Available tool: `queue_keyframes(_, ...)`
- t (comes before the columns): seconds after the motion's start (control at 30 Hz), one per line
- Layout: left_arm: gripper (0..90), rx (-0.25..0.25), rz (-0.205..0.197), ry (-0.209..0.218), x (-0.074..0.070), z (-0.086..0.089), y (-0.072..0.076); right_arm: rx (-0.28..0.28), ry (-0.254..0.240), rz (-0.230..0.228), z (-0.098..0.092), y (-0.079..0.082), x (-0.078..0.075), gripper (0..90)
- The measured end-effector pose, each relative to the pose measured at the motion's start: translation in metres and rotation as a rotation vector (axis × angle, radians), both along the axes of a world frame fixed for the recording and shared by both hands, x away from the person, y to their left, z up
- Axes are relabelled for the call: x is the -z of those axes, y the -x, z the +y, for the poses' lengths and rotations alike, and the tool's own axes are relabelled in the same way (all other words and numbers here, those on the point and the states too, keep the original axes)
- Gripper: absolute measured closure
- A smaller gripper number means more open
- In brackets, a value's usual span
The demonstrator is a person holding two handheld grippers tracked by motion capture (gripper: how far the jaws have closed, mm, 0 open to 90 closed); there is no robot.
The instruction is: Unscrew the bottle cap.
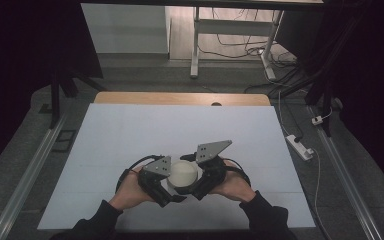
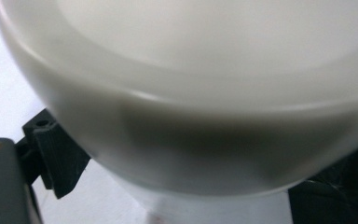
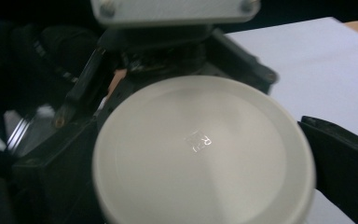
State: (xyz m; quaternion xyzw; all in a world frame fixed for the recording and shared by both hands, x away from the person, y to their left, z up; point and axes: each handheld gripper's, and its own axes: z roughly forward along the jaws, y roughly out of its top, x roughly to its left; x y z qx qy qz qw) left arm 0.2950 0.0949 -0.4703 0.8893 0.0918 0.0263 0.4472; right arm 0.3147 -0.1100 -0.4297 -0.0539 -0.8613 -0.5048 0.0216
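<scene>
Counter: a wooden counter [image 1: 130, 97] under a white rectangular sheet [image 1: 180, 130], bare at its far edge.
Object: a round off-white plastic lidded container [image 1: 184, 172] sits near the sheet's near edge, at the middle, between both claws.
Left claw [image 1: 166, 192]: black, against the container's left side; whether it grips, I cannot tell.
Right claw [image 1: 196, 187]: black, its jaws flank the container [image 3: 200, 154]; contact unclear.

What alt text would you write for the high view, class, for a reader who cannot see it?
A person's two hands hold a black tool on each side of a round white lidded container near the front of a white table: left tool, right tool. Beyond the table are a desk frame and floor cables.
</scene>
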Motion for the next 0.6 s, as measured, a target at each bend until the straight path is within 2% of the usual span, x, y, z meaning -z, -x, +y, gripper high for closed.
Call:
queue_keyframes(0.03,7.8,-0.019,0.003,0.005,0.000,0.001,-0.001,0.056,-0.009,-0.001,-0.001,-0.001,-0.003,0.0)
queue_keyframes(0.13,7.8,-0.084,0.001,-0.002,0.001,0.003,-0.003,0.141,0.001,-0.013,-0.003,-0.002,-0.006,0.0)
queue_keyframes(0.17,7.8,-0.106,0.001,-0.006,0.001,0.003,-0.004,0.141,0.001,-0.013,-0.003,-0.002,-0.006,0.0)
queue_keyframes(0.2,7.8,-0.126,-0.001,-0.010,0.001,0.004,-0.004,0.165,0.006,-0.014,-0.003,-0.002,-0.006,0.0)
queue_keyframes(0.27,7.8,-0.167,-0.004,-0.024,0.002,0.003,-0.005,0.244,0.029,-0.016,0.000,-0.002,-0.004,0.0)
queue_keyframes(0.3,7.8,-0.186,-0.005,-0.028,0.003,0.003,-0.006,0.244,0.029,-0.016,0.000,-0.002,-0.004,0.0)
queue_keyframes(0.43,7.8,-0.250,-0.003,-0.043,0.004,0.001,-0.006,0.327,0.046,-0.037,0.007,0.001,0.000,0.0)
queue_keyframes(0.6,7.8,-0.280,0.000,-0.048,0.003,-0.002,-0.005,0.372,0.044,-0.049,0.015,0.006,0.005,0.4)
